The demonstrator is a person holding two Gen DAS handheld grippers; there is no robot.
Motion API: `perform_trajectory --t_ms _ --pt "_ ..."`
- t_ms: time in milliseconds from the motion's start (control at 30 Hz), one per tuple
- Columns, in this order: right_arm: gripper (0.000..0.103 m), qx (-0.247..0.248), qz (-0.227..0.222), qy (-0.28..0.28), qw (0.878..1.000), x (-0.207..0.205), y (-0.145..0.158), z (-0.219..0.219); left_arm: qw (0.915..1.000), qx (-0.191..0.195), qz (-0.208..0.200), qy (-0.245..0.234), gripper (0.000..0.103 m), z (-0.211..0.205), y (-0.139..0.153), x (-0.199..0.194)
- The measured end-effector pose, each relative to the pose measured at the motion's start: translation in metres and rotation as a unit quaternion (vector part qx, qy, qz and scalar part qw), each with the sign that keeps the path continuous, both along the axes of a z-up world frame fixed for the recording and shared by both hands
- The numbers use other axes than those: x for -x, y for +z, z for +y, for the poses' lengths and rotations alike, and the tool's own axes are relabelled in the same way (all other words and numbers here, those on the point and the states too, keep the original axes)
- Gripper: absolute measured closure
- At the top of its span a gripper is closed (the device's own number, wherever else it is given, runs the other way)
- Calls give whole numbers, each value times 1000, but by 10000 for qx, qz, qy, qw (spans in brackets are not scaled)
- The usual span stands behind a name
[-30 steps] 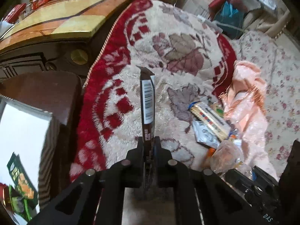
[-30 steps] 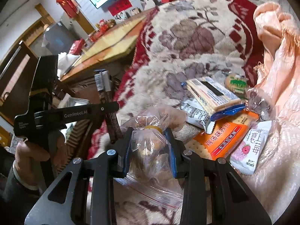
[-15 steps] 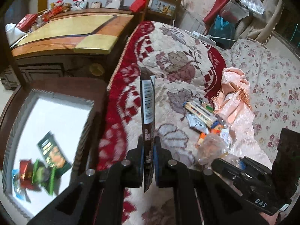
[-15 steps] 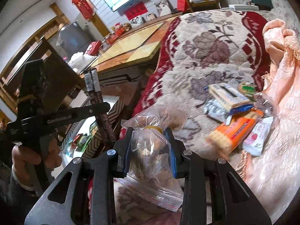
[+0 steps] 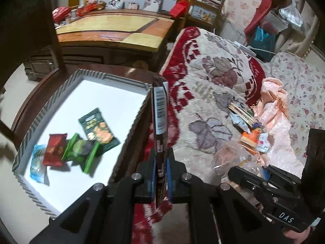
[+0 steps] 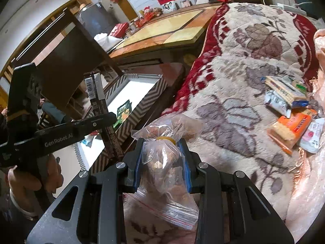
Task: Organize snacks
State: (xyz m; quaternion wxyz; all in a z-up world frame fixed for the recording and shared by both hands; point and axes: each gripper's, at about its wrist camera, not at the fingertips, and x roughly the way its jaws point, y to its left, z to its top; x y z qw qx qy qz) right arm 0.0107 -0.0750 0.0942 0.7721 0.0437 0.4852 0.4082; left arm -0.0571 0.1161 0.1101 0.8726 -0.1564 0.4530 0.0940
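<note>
My left gripper (image 5: 161,160) is shut on a thin dark snack packet (image 5: 160,113) with a barcode, held upright over the right wall of the white box (image 5: 126,83). That same packet (image 6: 97,97) and the left gripper (image 6: 105,122) show at the left of the right wrist view. In the box lie several snack packs: a green one (image 5: 97,130), a red one (image 5: 54,149). My right gripper (image 6: 161,156) is shut on a clear zip bag of brown snacks (image 6: 162,162) above the blanket. More snacks (image 6: 288,109) lie in a heap on the blanket at right.
The box with zigzag walls (image 6: 142,99) sits on a dark wooden stool beside the bed. A red and cream blanket (image 5: 203,93) covers the bed, with a pink cloth (image 5: 272,109) at right. A wooden table (image 5: 113,30) stands behind. A hand (image 6: 32,181) holds the left gripper.
Both grippers have swung left from the blanket toward the box, each keeping its snack. The box and its packs have come much further into the left wrist view.
</note>
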Motion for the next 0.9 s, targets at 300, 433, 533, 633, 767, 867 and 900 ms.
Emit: perform_trajectory --t_ms 300,433,533,633,767,867,900 --pt "72 79 15 216 9997 8 0 23 9996 39 -78 259 93 23 1 20" --pt "72 100 -20 339 9994 9 3 35 9992 47 -140 378 93 33 6 25" --pt "72 92 -53 439 9990 9 7 45 9986 62 -173 488 93 42 9 30" --pt "72 97 -94 556 9984 9 10 57 9980 53 -194 597 93 51 11 35" --pt "72 85 -120 691 9975 11 13 71 9970 67 -209 745 93 66 12 41" --pt "72 100 -149 797 9967 14 15 81 9957 73 -246 891 93 78 15 47" --pt "72 107 -162 831 9964 15 16 84 9952 80 -246 947 93 83 15 50"
